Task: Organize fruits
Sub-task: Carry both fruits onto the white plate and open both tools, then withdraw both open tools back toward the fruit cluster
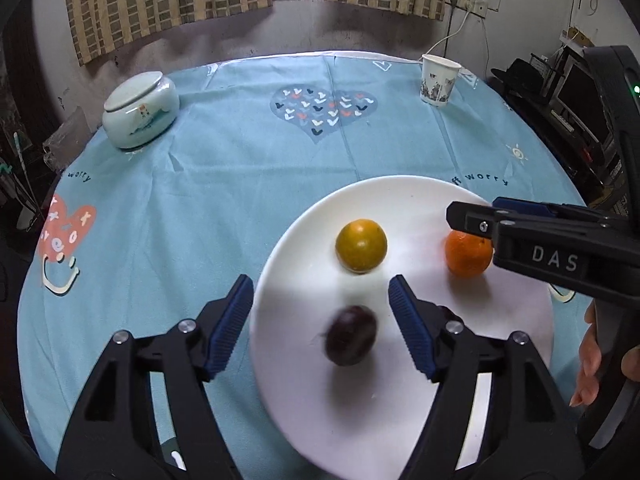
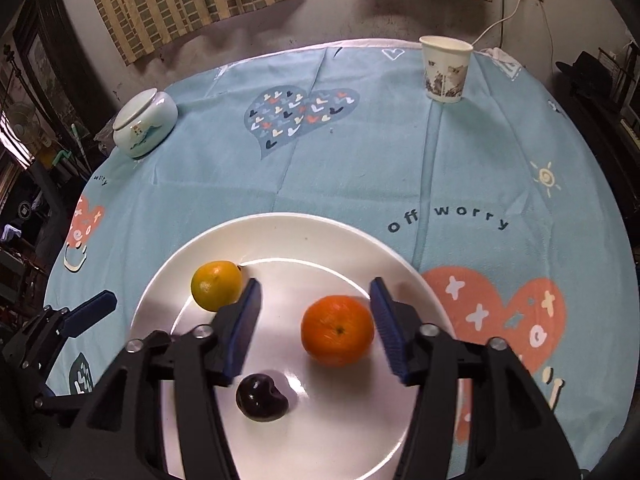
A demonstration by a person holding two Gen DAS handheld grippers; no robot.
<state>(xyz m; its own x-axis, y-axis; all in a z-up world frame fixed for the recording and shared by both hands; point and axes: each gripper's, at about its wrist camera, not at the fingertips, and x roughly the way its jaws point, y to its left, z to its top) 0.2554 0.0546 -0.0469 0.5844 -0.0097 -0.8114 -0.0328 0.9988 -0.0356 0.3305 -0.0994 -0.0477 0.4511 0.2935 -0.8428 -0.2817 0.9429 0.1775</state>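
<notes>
Letting go gently looks like the job right now, because all three fruits already sit on the white plate point(image 2: 280, 228) on the table point(image 2: 360, 160).

The right gripper point(image 2: 316, 320) has its fingers wide open around the orange point(image 2: 337, 330). The orange rests near the right finger point(image 2: 386, 328), and I cannot tell if they touch. It holds nothing. I think it should lift straight up, so it does not bump the orange and make it roll.

The left gripper point(image 1: 320, 320) is wide open too, with nothing in it. The dark plum point(image 1: 351, 335) lies on the plate between its fingers and looks blurry, so it may be rolling. It is best to wait and keep the fingers clear of it.

The yellow-green citrus point(image 1: 361, 245) sits alone, farther back on the plate.

The orange is round, so it has no real long side. Its little stem dot faces up toward the right camera. The plum looks a bit bean-shaped, with its dent pointing toward the orange.
</notes>
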